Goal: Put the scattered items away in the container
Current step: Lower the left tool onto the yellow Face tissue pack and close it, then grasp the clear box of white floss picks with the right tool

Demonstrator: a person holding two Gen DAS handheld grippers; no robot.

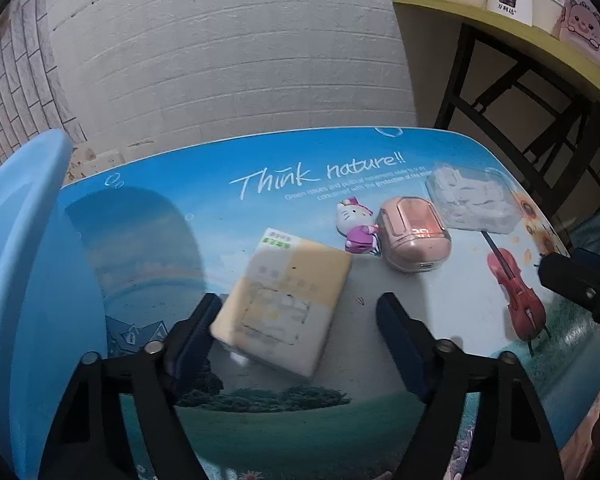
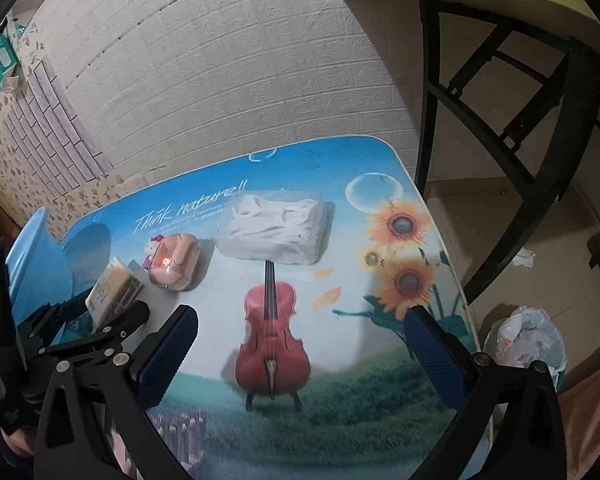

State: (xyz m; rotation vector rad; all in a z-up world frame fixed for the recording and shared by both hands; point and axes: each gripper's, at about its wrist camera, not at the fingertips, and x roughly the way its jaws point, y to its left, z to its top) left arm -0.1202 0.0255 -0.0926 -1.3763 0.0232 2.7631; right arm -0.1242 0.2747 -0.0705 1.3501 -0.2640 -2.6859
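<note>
Left gripper (image 1: 296,320) is straddling the yellow tissue pack (image 1: 284,304) unclenched, right gripper (image 2: 300,344) is hanging empty and spread; off-centre pack is probably twisting out on closing.

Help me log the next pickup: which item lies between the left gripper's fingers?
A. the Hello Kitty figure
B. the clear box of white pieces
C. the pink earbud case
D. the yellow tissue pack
D: in the left wrist view the yellow tissue pack lies between the fingers of the left gripper, while the figure, the case and the clear box lie farther back on the table.
</note>
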